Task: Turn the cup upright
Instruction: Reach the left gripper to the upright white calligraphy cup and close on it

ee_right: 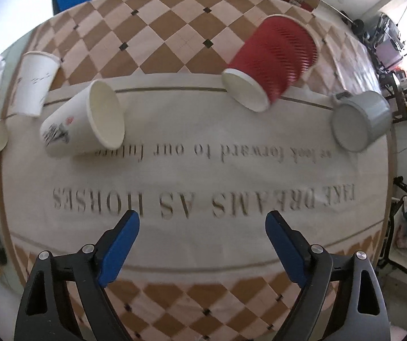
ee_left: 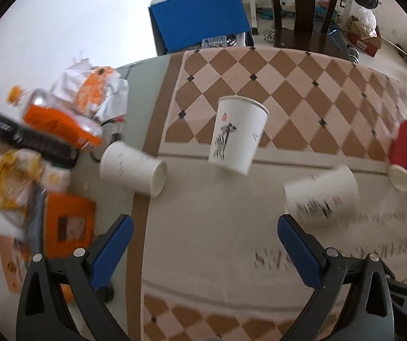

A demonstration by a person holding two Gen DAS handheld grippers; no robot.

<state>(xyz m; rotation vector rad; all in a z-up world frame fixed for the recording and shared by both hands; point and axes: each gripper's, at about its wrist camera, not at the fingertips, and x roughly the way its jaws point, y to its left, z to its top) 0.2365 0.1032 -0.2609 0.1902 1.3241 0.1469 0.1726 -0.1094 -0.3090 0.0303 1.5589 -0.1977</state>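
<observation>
Red ribbed cup point(ee_right: 274, 59) lying tipped, blurred, grey cup point(ee_right: 359, 119) beside, lettering smeared, both grippers' jaws apart, empty.

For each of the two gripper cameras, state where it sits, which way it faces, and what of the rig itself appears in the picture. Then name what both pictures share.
Left wrist: behind the open left gripper, looking down across the table's left part at the upright zebra cup.
Right wrist: behind the open right gripper, facing the lettered tablecloth, with a grey mug lying at right.
Shared: red cup, zebra cup.
</observation>
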